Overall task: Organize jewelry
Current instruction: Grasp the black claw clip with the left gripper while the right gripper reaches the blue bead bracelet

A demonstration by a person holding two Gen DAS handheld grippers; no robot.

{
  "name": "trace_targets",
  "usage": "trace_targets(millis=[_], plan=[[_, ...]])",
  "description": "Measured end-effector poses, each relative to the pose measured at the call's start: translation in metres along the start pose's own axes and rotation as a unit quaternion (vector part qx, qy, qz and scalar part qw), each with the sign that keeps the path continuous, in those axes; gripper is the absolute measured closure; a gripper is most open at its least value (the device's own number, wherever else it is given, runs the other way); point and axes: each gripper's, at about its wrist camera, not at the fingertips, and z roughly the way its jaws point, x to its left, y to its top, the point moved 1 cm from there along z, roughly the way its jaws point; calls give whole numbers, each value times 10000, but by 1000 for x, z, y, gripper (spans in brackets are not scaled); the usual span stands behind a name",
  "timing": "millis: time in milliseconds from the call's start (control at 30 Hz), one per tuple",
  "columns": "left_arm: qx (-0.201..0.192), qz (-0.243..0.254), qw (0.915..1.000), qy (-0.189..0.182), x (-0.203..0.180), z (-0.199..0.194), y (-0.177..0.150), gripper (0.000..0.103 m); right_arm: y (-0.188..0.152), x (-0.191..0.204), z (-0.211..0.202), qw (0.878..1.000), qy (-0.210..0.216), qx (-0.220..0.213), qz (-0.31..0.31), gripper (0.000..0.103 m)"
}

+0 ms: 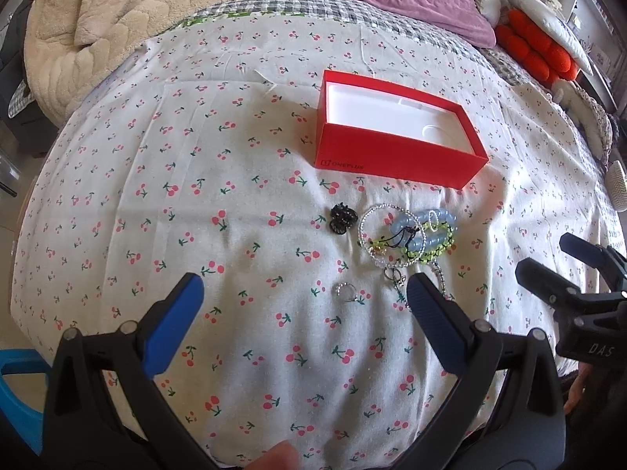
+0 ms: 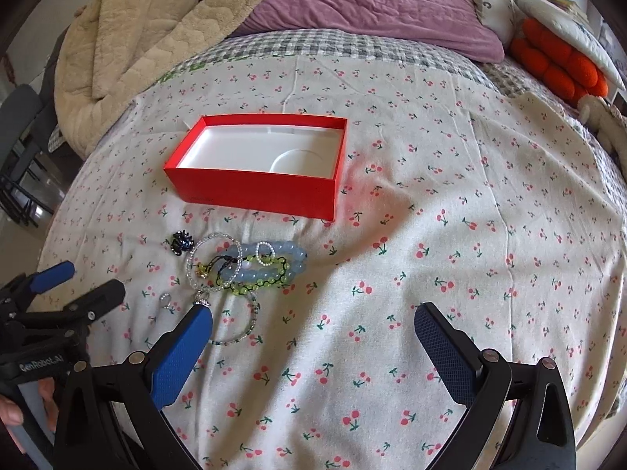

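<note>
Nearest to me are my own blue-padded fingers; my left gripper [image 1: 305, 293] hangs spread wide over the cherry-print sheet [image 1: 196, 180], nothing between its pads, and my right gripper [image 2: 313, 323] is spread just as wide above the same cloth, also holding nothing. A small silver ring [image 1: 346, 290] lies on the sheet between my left fingers, apart from both; beside my left gripper's right finger sits a silver pendant [image 1: 395, 276], which in the right view lies at the tip of my right gripper's left finger, though I cannot tell whether it touches. Just beyond is a tangle of bracelets [image 2: 250, 264]: pale blue beads, green beads on black cord, a clear beaded loop; a thin beaded strand curves out from the heap towards me. A small dark ornament [image 1: 342, 217] lies just left of the heap, apart from it. Farther off stands the open red box [image 2: 254, 172], white inside and holding no jewelry. At the far edge lie a beige blanket [image 2: 156, 39] and a purple pillow [image 2: 372, 4].
</note>
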Motion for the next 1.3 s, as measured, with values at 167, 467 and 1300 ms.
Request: trace_targets(millis=[167, 467, 1300], plan=[[-120, -89, 9999, 51, 18, -8, 17, 0, 12, 0, -4, 9995, 285, 161, -8, 0], [215, 388, 9990, -47, 33, 29, 34, 2, 39, 7, 16, 9960, 739, 494, 115, 0], [535, 1754, 9767, -1113, -17, 84, 34, 51, 48, -14, 105, 9827, 1297, 1249, 427, 64]])
